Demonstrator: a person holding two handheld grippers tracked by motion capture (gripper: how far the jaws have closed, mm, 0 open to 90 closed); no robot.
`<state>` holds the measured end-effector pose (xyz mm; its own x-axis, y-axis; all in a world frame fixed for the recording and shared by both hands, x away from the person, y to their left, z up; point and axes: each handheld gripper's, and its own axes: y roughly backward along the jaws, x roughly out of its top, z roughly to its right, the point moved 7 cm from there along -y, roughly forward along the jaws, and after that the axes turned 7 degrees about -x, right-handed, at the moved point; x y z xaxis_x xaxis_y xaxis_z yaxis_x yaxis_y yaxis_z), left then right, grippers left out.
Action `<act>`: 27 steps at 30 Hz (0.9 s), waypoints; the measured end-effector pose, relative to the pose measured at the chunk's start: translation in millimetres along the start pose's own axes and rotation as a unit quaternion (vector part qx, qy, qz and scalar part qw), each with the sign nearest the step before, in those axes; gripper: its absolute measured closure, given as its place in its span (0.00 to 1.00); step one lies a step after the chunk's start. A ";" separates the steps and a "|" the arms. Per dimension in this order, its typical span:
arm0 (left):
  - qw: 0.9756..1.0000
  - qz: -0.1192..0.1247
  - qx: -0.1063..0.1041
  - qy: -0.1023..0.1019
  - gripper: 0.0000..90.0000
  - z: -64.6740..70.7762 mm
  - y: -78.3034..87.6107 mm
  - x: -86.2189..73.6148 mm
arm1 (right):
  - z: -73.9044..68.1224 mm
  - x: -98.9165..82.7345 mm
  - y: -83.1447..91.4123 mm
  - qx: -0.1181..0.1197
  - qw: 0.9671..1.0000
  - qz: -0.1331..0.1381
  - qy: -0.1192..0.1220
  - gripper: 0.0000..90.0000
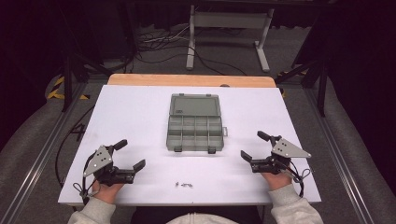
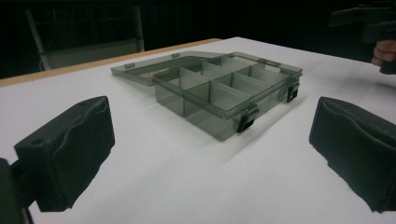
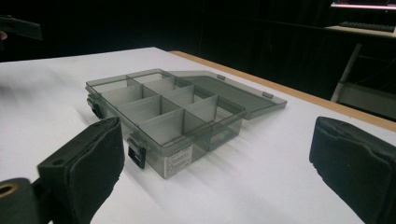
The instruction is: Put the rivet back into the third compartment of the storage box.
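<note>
A grey see-through compartment box lies open in the middle of the white table, its lid folded back flat. Its compartments look empty, and two dark latches hang on its near wall. Several small screws lie by the front edge. My left gripper rests open at the front left, nothing between its pads. My right gripper rests open at the front right, aimed at the box, its pads wide apart and bare.
A wooden strip runs along the table's far edge. Beyond it stands a white metal frame with cables on the floor. Metal rails run along both sides of the table.
</note>
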<state>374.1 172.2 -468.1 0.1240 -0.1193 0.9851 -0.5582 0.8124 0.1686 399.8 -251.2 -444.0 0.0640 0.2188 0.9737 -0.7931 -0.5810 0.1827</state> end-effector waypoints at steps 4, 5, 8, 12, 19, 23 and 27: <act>1.000 0.025 -0.007 0.013 0.01 -0.4 2.0 1.2 | 0.9 1.8 0.2 0.002 1.000 0.006 -0.002 0.04; 0.999 0.033 -0.011 0.027 0.01 -3.0 1.8 -0.3 | 1.0 2.0 0.5 0.002 1.000 0.006 -0.002 0.04; 0.999 0.032 -0.009 0.024 0.01 -4.1 2.2 -0.1 | 1.3 2.4 0.7 0.002 1.000 0.005 -0.003 0.04; 1.000 0.030 0.003 -0.007 0.01 -2.1 3.5 4.7 | 2.8 3.0 0.5 -0.002 1.000 0.001 -0.003 0.04; 1.000 0.025 0.000 -0.018 0.01 1.6 3.3 7.4 | 3.8 5.4 0.9 -0.004 1.000 0.000 -0.010 0.03; 1.000 0.018 0.001 -0.016 0.01 1.7 3.5 7.5 | -1.3 10.5 -0.5 0.002 1.000 0.001 -0.003 0.03; 1.000 0.011 0.006 -0.022 0.01 1.8 3.8 7.7 | -12.6 18.6 -5.4 0.016 1.000 0.004 0.009 0.03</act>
<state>371.4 173.4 -459.9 0.0753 -0.1263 0.9891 -0.5710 0.8077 0.1466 397.6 -234.2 -428.6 0.0465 0.2277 0.9726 -0.7737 -0.6077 0.1793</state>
